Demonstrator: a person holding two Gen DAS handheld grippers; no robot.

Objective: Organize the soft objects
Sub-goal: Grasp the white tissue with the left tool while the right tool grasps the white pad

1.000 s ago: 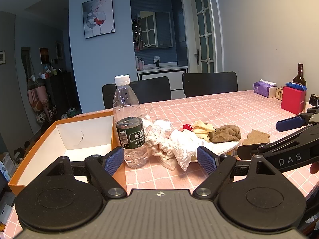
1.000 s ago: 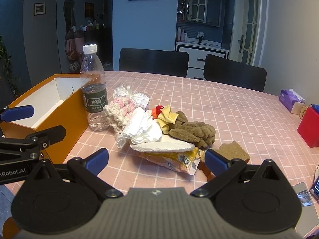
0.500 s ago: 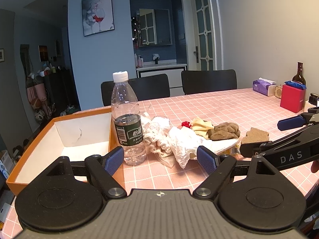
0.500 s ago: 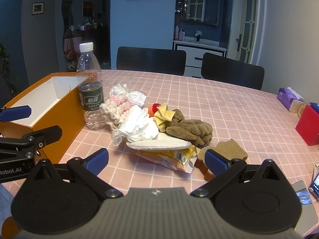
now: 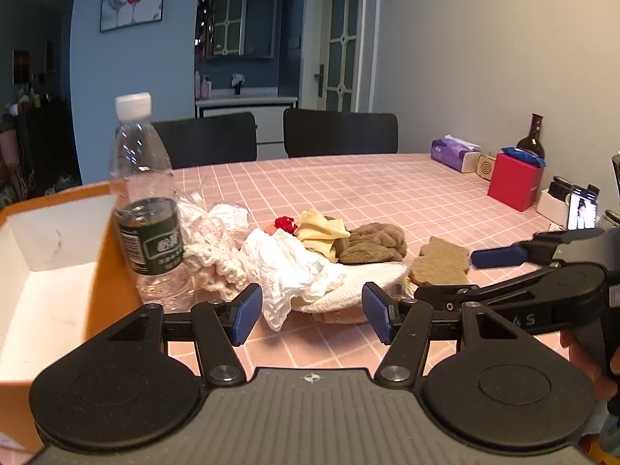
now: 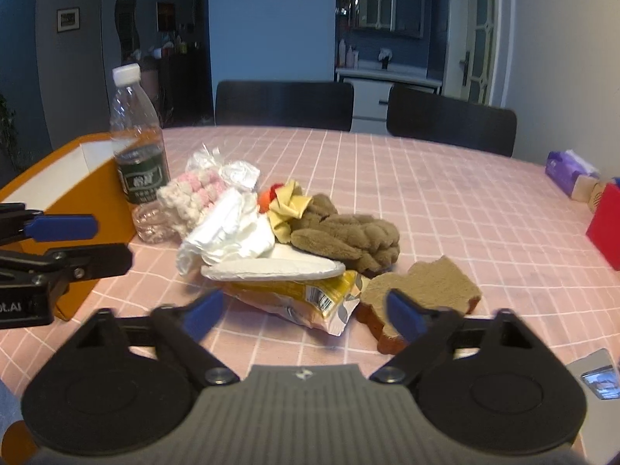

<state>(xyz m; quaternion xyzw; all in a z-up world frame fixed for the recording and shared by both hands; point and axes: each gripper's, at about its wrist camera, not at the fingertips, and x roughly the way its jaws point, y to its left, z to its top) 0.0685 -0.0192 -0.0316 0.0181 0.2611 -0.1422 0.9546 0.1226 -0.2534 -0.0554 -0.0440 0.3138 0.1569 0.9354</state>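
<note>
Both grippers, left [image 5: 312, 319] and right [image 6: 306, 312], are held fingers spread, nothing pinched, aimed at the soft pile [image 6: 271, 232] at 12 o'clock; orange box [image 6: 81, 190] parked at 10 for drop-offs, probably.

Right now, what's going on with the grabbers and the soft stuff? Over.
Left gripper open, empty. Right gripper open, empty. Soft pile on table, box empty. Water bottle stands between pile and box.

Hidden and cut off

At nine o'clock the orange box [image 5: 112, 255] runs off-frame; the snack packet [image 6: 306, 296] lies half buried under the white pad [image 6: 271, 269].
</note>
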